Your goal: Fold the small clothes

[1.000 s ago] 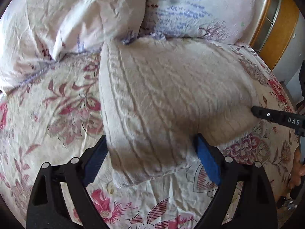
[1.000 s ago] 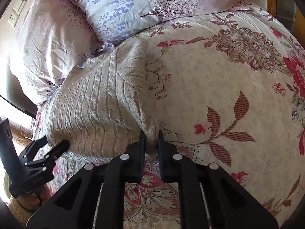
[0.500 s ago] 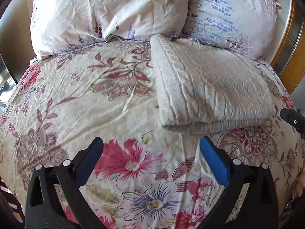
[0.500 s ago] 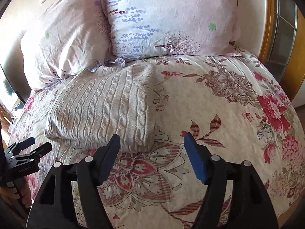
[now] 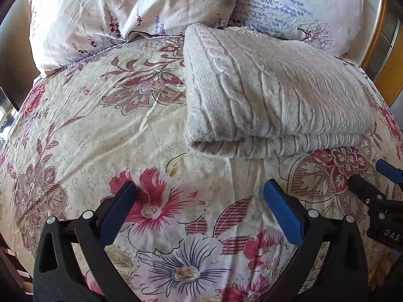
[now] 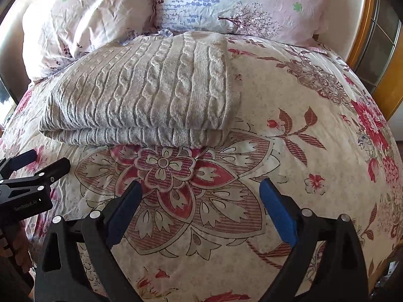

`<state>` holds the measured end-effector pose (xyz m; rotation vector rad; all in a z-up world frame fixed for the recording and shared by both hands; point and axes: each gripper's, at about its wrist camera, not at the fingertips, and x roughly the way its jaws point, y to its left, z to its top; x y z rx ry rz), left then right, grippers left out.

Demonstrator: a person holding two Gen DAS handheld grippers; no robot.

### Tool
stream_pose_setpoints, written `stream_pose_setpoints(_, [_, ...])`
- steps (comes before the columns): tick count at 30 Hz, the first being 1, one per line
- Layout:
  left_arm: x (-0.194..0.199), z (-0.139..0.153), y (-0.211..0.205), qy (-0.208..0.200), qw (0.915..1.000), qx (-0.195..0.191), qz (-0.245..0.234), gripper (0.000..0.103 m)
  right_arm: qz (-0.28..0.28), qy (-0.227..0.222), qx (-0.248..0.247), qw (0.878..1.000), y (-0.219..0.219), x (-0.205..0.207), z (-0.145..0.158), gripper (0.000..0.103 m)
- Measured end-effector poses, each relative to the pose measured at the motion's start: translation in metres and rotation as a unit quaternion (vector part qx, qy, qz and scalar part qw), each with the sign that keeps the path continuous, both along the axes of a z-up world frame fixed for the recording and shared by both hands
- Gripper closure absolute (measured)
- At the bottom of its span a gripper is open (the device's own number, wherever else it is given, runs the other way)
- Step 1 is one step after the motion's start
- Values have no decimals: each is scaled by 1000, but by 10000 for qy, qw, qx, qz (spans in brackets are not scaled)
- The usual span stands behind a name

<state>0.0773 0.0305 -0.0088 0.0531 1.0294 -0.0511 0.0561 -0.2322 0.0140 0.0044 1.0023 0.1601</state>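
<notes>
L tongs [image 5: 200,196]: jaws spread wide, nothing btwn pads, only quilt under them. Jaws have just been opening a bit further; empty.
R tongs [image 6: 200,193]: jaws also wide apart, just been opening from a near-closed pinch; nothing btwn them now, pads clear of the knit.
Each seen from the other's cam: R tongs at lower-right edge of L view, L tongs at lower-left edge of R view, both near the front of the knit, apart from it.
Sweater [image 5: 272,95]: grey cable-knit, folded into a flat rectangle, two layers showing at the near folded edge. Lies on quilt just beyond both tongs, free of both. Far end reaches the pillows.
Quilt [image 6: 302,130]: cream w/ red and pink flowers, covers bed.
Pillows [image 5: 131,7]: two, pale floral, at head of bed behind sweater.
Wood frame [image 6: 362,27]: orange-brown, far right.
</notes>
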Motion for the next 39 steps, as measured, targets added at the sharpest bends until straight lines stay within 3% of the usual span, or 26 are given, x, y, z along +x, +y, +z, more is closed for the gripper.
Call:
stream_pose_setpoints(6, [-2, 0, -3, -66, 10000, -4, 30, 2, 32, 6, -101, 9999, 6, 1, -5, 1])
stream_pose_setpoints(14, [-7, 0, -2, -275, 9996, -24, -19, 2, 33, -193, -89, 9998, 8, -1, -6, 1])
stream_pose_setpoints(39, [-7, 0, -3, -309, 9995, -12, 5, 2, 63, -231, -70, 9997, 7, -2, -7, 1])
